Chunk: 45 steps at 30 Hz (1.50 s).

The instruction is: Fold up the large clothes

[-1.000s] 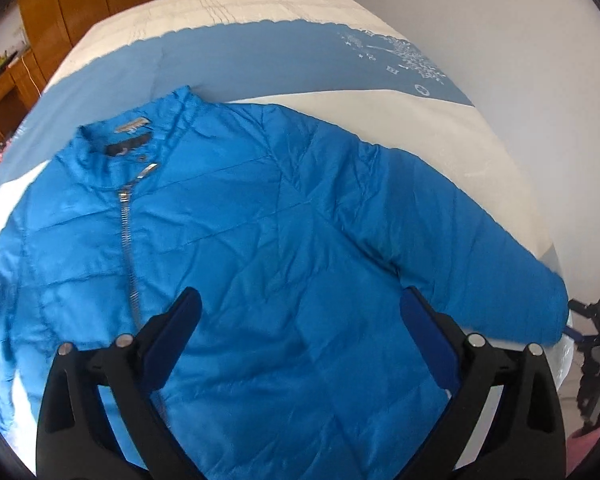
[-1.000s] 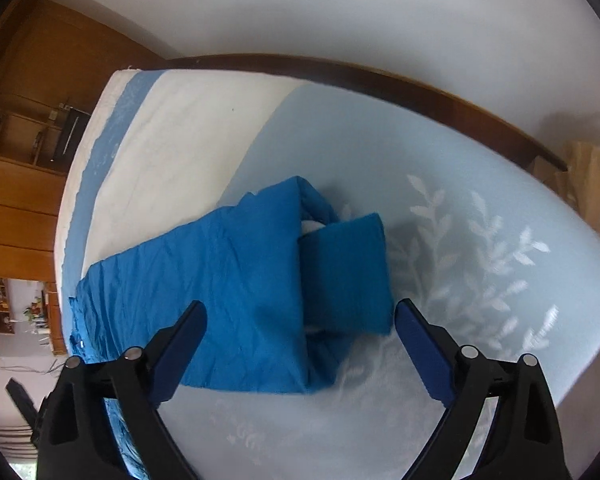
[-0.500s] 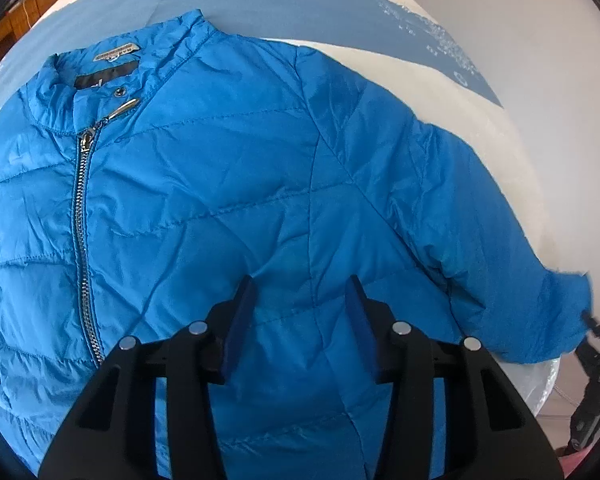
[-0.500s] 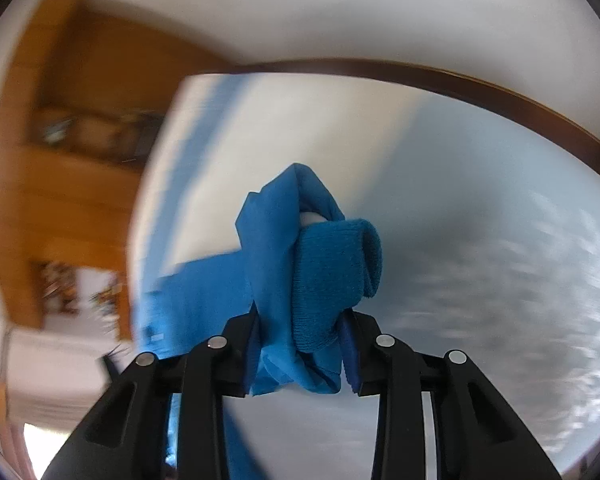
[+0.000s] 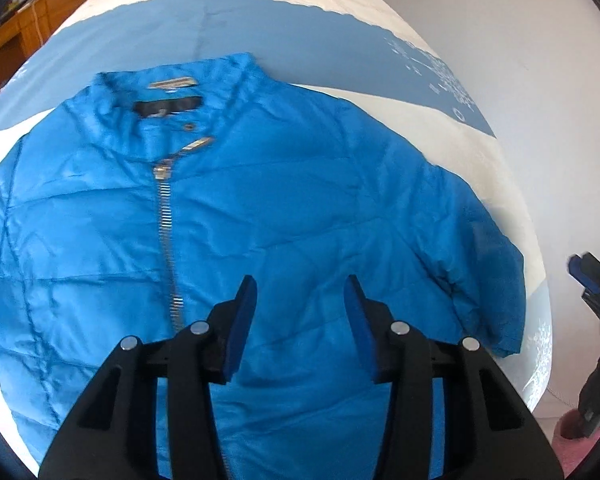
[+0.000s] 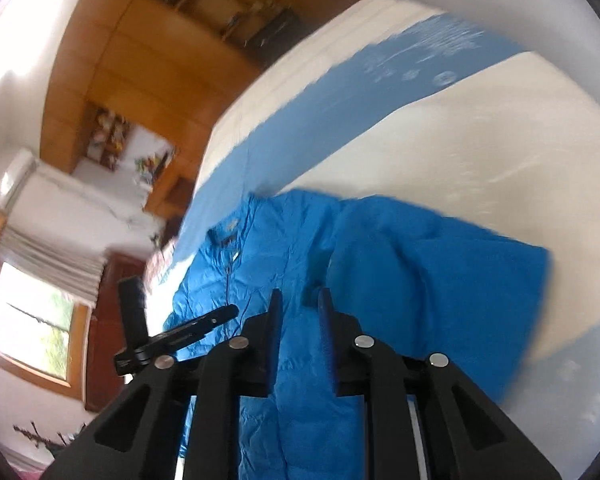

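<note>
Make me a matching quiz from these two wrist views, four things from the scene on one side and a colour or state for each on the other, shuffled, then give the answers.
Column one:
1. jacket
2. zipper
3. bedspread
4. left gripper

Column two:
A. silver, closed up to near the collar
B. black frame with blue pads, open, nothing between the fingers
C. bright blue, lying front up
D. cream with a wide blue band

Pairs: 1-C, 2-A, 3-D, 4-B
</note>
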### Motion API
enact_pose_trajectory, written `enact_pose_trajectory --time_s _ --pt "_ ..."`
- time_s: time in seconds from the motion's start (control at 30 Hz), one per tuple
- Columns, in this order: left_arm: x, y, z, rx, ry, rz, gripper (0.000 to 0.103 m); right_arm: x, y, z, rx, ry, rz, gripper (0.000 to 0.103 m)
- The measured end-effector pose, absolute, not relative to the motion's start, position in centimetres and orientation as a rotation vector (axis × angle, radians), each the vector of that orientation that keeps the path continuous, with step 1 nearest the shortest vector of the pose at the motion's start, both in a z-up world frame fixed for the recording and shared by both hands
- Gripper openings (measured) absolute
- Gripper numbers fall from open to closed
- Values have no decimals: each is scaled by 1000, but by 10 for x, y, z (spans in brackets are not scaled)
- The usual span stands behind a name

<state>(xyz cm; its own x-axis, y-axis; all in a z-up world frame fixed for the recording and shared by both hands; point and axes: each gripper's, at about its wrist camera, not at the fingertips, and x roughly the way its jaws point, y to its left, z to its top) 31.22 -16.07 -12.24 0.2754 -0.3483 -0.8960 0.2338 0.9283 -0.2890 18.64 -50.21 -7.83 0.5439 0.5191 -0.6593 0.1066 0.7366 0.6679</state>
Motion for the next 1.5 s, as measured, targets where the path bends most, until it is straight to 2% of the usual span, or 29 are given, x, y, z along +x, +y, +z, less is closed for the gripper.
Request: enact_pose_trajectory --time_s 0.17,0.3,0.53,0.73,0.77,0.9,0.93,1.0,1.17,1.33,1.5 --pt "314 -135 -124 -137 1238 -366 46 221 -467 -91 667 1052 316 18" --pt "309 -137 -119 -141 1237 -394 52 226 -474 -99 652 1072 239 28" --pt "297 -219 -111 -85 1251 -586 70 189 -532 -111 607 1093 -11 39" --pt "301 -291 -123 -21 1279 -651 73 137 -590 -124 668 1088 -146 41" --pt "303 -299 -126 -20 1287 -652 71 133 -593 -126 670 1089 -157 41" --pt "303 -308 -137 -40 1313 -645 18 119 -605 -138 683 1102 -184 41" --pt "302 -307 -135 -53 1298 -648 14 120 -603 -141 682 1105 -185 41" --pt "296 -301 -127 -65 1258 -647 9 122 -599 -146 670 1114 -190 41" --pt "282 -261 -90 -138 1123 -635 7 136 -586 -144 673 1108 -150 41" --pt "279 -178 -56 -192 987 -499 7 156 -566 -135 672 1088 -63 41" --pt "284 -102 -53 -236 962 -352 7 187 -531 -133 706 1087 91 42"
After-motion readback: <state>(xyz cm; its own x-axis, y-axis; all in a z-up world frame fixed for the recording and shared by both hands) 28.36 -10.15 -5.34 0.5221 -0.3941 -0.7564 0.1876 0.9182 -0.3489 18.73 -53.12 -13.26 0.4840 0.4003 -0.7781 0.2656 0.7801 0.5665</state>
